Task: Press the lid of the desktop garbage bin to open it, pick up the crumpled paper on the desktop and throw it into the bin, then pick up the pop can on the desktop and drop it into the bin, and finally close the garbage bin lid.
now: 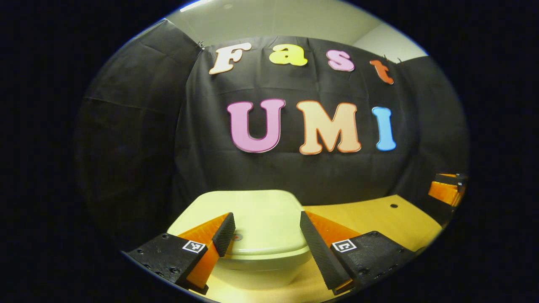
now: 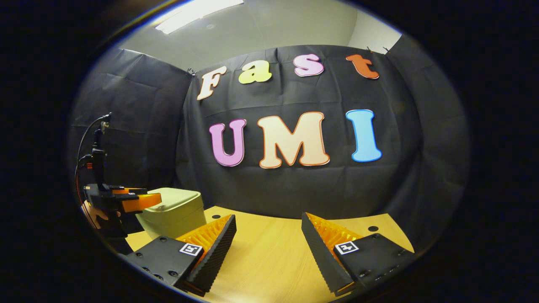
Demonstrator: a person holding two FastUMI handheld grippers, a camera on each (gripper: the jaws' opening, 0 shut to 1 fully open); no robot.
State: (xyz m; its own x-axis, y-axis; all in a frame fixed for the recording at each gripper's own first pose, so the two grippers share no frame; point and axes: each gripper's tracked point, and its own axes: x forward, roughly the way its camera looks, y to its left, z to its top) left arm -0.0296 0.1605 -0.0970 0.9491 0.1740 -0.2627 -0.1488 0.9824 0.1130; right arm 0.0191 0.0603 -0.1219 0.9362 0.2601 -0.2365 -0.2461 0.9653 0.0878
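Pale wood-grain desktop (image 2: 269,256) runs across the booth floor, smooth and warm-toned, with small dark round holes near its far edge, and black cloth walls (image 2: 139,139) rise behind it, creased and pinned at the top, under a light grey ceiling with a bright strip lamp (image 2: 198,12). At the left end of the desk sits the pale green plastic desktop garbage bin with rounded corners (image 1: 252,227), its lid down flat and a small round button showing near the lid's front edge. The left gripper (image 1: 266,235) hangs right over that lid, its fingers spread wide apart, framing the button area with nothing between them; whether they touch the lid I cannot tell. From the right gripper view that same gripper sits at the bin's near side, a cable looping up from it. The right gripper (image 2: 269,242) hovers above bare wood in the middle of the desk, fingers likewise spread and holding nothing.
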